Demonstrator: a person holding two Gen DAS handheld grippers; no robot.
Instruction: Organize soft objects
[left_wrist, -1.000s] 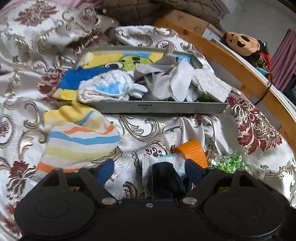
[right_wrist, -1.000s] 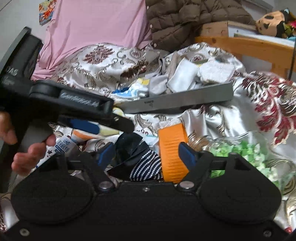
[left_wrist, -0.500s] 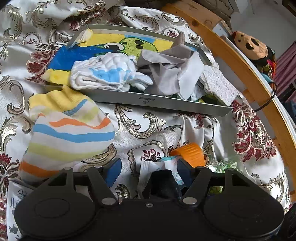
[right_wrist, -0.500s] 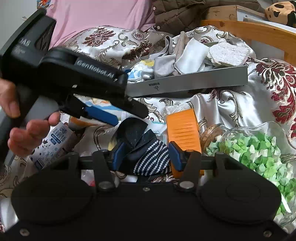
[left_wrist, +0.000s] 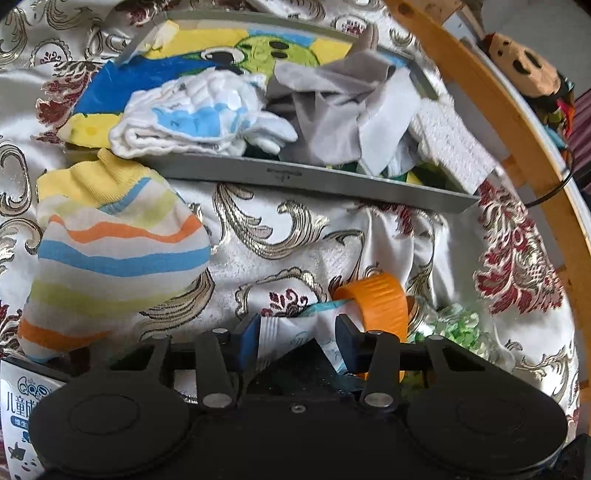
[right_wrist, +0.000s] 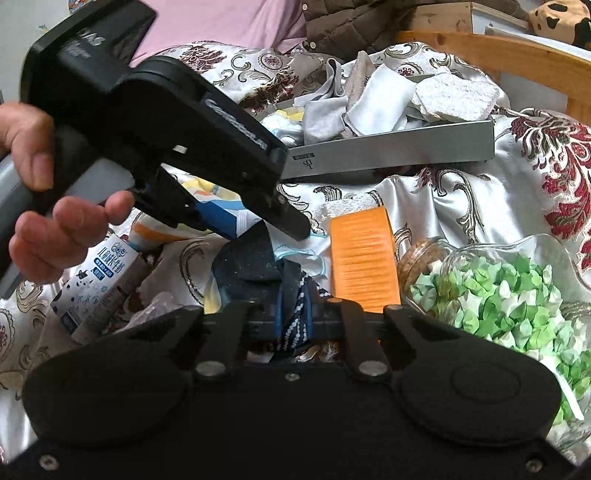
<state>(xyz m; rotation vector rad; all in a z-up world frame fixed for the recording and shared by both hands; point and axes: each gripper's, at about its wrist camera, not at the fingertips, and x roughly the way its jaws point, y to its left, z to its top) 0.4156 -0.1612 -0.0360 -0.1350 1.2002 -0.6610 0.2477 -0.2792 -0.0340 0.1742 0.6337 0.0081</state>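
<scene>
The right gripper (right_wrist: 293, 321) is clamped on the dark sock (right_wrist: 258, 266) — its blue pads pinch the white-dotted, striped part of the fabric, which bunches up just beyond them. The left gripper (left_wrist: 297, 341) is closing; a white packet (left_wrist: 288, 328) and a dark fold of the same sock sit between its pads, and whether the pads already press on either is hard to tell. From the right wrist view its fingers reach down onto the far end of that sock, just left of the orange lid (right_wrist: 364, 258).

To do this step well, I would judge that the left gripper should catch sock fabric only, not the packet under it, and that both grippers should lift together so the sock hangs free before it goes to the grey tray (left_wrist: 314, 181), which lies beyond the orange lid and already holds a white-and-blue cloth (left_wrist: 199, 114) and grey cloths (left_wrist: 332, 103). The striped sock (left_wrist: 107, 251) lies on the bed cover, well to the left of the lid, touching the tray's near wall.

Much is hidden — each gripper's body covers the near end of the sock, the glass jar (right_wrist: 498, 291) of green paper bits is cut off at the frame edge, and the carton (right_wrist: 96, 280) is half covered by the hand (right_wrist: 55, 229).
</scene>
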